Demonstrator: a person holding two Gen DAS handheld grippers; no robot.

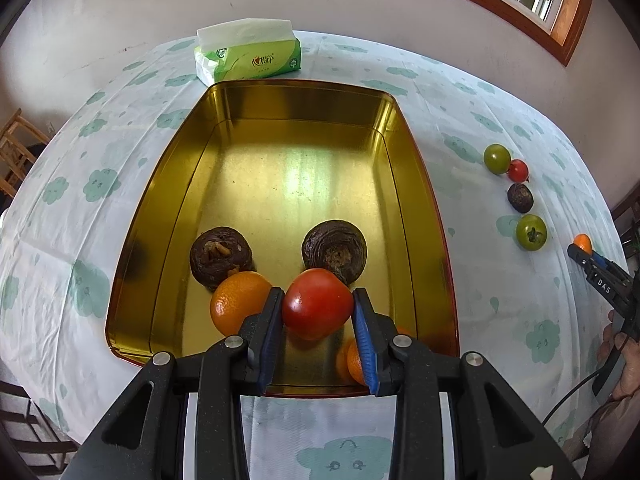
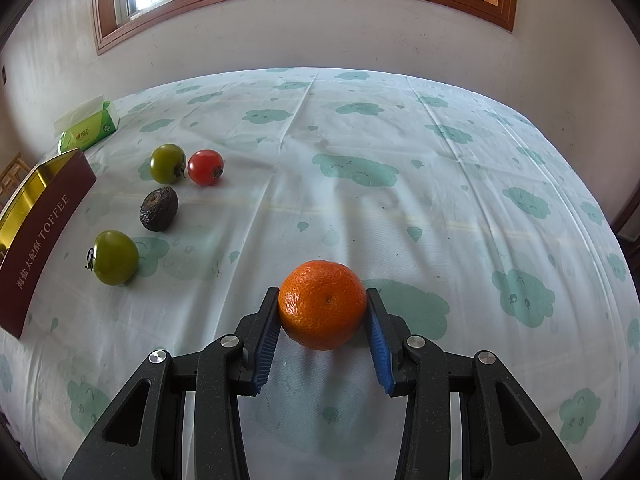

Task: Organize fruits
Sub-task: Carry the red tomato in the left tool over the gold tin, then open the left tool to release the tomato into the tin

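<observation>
My left gripper (image 1: 318,300) is shut on a red tomato (image 1: 316,304), held just above the floor of a gold tin tray (image 1: 304,100). In the tray lie two dark brown fruits (image 1: 221,256) (image 1: 335,250), an orange (image 1: 238,300) at the left, and another orange (image 1: 354,362) partly hidden behind the right finger. My right gripper (image 2: 322,304) is shut on an orange (image 2: 322,304) over the tablecloth. Loose on the cloth lie two green tomatoes (image 2: 168,163) (image 2: 115,256), a small red tomato (image 2: 205,167) and a dark brown fruit (image 2: 159,209).
A green tissue pack (image 1: 248,54) stands behind the tray. The tray's dark red outer wall (image 2: 44,232) reads TOFFEE at the left of the right wrist view. A cloud-patterned tablecloth (image 2: 400,140) covers the table. Wooden chairs (image 1: 16,152) stand off the left edge, and a person's hand (image 1: 624,360) holds the right gripper.
</observation>
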